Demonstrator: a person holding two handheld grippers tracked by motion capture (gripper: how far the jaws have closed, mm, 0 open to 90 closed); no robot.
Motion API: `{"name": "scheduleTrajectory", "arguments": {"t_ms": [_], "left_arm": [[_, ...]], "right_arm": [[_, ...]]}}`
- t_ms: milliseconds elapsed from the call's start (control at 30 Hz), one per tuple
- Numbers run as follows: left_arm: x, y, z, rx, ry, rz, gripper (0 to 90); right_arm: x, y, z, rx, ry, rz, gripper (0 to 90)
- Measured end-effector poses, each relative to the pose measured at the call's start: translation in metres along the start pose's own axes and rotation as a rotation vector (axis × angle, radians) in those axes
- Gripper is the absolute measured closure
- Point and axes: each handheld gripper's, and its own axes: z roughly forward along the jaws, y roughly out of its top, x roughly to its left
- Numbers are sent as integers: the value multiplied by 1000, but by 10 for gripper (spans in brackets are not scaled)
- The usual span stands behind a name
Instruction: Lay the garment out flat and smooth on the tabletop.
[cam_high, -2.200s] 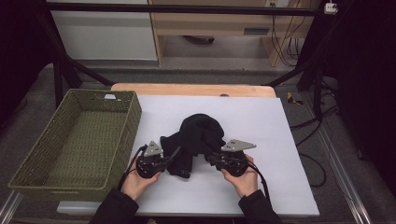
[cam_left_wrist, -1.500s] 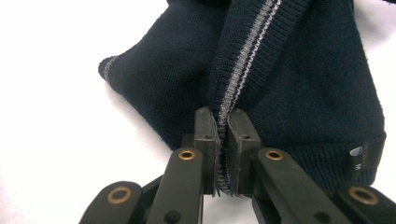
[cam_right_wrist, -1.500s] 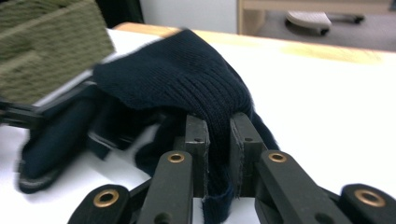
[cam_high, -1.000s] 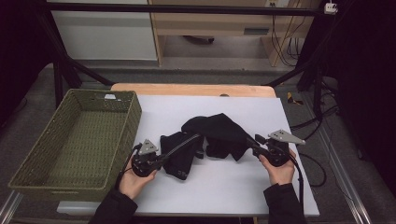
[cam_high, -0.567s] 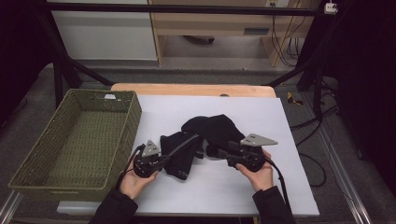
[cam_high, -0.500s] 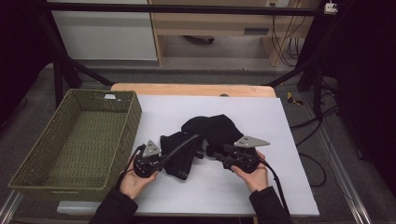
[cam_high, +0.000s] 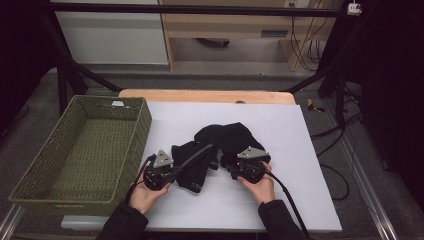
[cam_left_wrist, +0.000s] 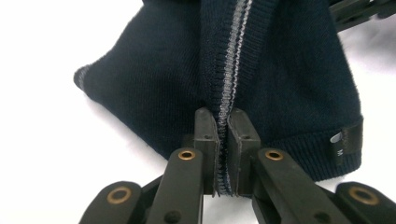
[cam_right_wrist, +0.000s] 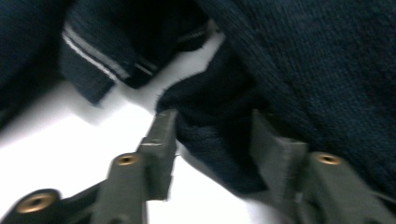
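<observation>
While the left tongs (cam_left_wrist: 223, 140) stay pinched on a ribbed edge of the dark knit garment (cam_high: 220, 150) lying mid-table (cam_high: 310, 200) right of the wicker basket (cam_high: 80, 150), the right tongs (cam_right_wrist: 210, 140) have just been closing around a fold without yet clamping it. The step appears to be securing a second hold; next, the right tongs should finish closing so the garment can be lifted or spread.

White table top (cam_high: 310, 150) on a wooden board (cam_high: 205, 96), grey floor (cam_high: 390, 200) around it. Black frame bars (cam_high: 65, 80) at the sides, cables (cam_high: 345, 175) on the right. Pale wood cabinet (cam_high: 225, 25) and white panel (cam_high: 110, 35) behind. Corners dark.
</observation>
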Motion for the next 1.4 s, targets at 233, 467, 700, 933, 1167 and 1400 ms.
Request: {"name": "scheduleTrajectory", "arguments": {"t_ms": [233, 467, 700, 933, 1167, 1400], "left_arm": [[-1, 7, -11, -56, 8, -6, 841], [2, 18, -26, -110, 19, -17, 842], [1, 31, -41, -161, 41, -12, 845], [9, 52, -47, -195, 62, -48, 845], [16, 81, -44, -193, 90, -62, 845], [31, 91, -34, -160, 119, -96, 845]], "right_arm": [[-1, 5, -8, 29, 0, 3, 824], [-13, 16, -49, -27, 35, 45, 834], [-27, 19, -84, -95, 62, 75, 838], [-38, 24, -111, -161, 59, 98, 839], [-37, 19, -103, -103, 89, 84, 835], [-34, 9, -79, -20, 136, 101, 821]]}}
